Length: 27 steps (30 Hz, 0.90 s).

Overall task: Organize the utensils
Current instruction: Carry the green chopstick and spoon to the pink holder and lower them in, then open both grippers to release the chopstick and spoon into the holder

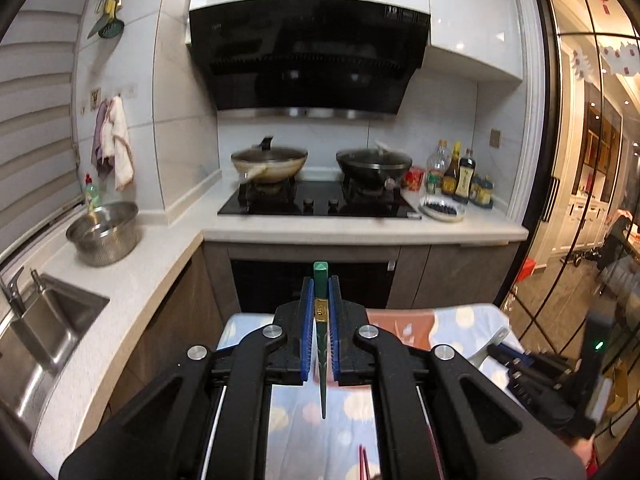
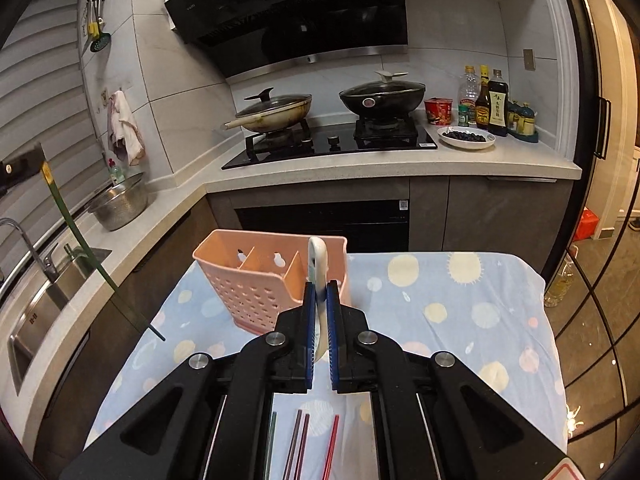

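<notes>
The left gripper [image 1: 320, 312] squeezes a green chopstick [image 1: 321, 320] up in the air, the right gripper [image 2: 319, 312] squeezes a white spoon [image 2: 318, 268] by the pink holder [image 2: 256, 284] near the bench's far left corner, and either could slip and miss its slot.

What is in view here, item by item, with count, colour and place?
green chopstick: 1, green with gold band, in left gripper
spoon: 1, white, in right gripper
utensil holder: 1, pink, on table's far side
loose chopsticks: about 4, green, dark and red, on table's near edge
tablecloth: 1, blue with dots, covering table
woks: 2, cream and black, lidded, on stove
colander: 1, steel, by sink
left gripper: shut
right gripper: shut
</notes>
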### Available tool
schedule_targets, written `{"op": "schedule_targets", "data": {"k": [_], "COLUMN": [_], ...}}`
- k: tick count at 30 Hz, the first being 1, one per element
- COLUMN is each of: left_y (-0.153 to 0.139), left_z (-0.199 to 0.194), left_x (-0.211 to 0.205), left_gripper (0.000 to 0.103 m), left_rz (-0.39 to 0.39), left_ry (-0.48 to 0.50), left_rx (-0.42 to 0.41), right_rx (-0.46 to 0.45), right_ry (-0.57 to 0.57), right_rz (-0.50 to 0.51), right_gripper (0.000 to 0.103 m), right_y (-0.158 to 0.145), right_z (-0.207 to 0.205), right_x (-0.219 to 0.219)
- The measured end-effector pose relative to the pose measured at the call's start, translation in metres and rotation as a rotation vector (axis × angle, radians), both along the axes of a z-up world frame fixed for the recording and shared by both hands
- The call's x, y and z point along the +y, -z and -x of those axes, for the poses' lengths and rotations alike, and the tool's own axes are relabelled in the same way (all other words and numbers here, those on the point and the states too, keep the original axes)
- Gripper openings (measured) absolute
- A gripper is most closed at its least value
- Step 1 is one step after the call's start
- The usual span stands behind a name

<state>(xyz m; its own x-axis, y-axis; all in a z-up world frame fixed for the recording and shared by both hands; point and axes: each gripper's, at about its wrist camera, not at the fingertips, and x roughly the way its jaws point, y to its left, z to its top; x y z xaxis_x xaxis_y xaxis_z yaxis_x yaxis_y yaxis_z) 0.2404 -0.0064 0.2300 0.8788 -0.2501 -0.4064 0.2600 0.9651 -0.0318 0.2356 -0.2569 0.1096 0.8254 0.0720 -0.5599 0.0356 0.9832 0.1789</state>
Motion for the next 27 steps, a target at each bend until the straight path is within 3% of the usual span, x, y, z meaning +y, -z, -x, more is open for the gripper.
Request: {"op": "schedule_targets", "data": {"k": [7,12,16,27], "left_y": [-0.047,-0.056,-0.04,0.038], "left_z": [-0.047,-0.081,-0.106,-0.144], "left_x": [-0.012,-0.024,-0.028,-0.029], "left_gripper": [0.007,0.007,0.007,0.007], "left_rz": [0.059,0.064,0.061,0.036], "left_ry": [0.002,-0.003,-0.014,-0.038], "left_rx": [-0.076,-0.073,-0.018,0.139], "right_rx": [0.026,0.058,0.095,0.174], "right_ry": [0.018,0.028,0.024,0.022], "right_rz": [-0.013,-0.019,-0.023,-0.004], "right_gripper": [0.005,0.005,0.005,0.006], "right_y": [0.001,0.011,0.024,0.06], "right_z": [-0.058,-0.089,-0.104,-0.115], "right_x": [-0.004,-0.004,-0.003,-0.003]}}
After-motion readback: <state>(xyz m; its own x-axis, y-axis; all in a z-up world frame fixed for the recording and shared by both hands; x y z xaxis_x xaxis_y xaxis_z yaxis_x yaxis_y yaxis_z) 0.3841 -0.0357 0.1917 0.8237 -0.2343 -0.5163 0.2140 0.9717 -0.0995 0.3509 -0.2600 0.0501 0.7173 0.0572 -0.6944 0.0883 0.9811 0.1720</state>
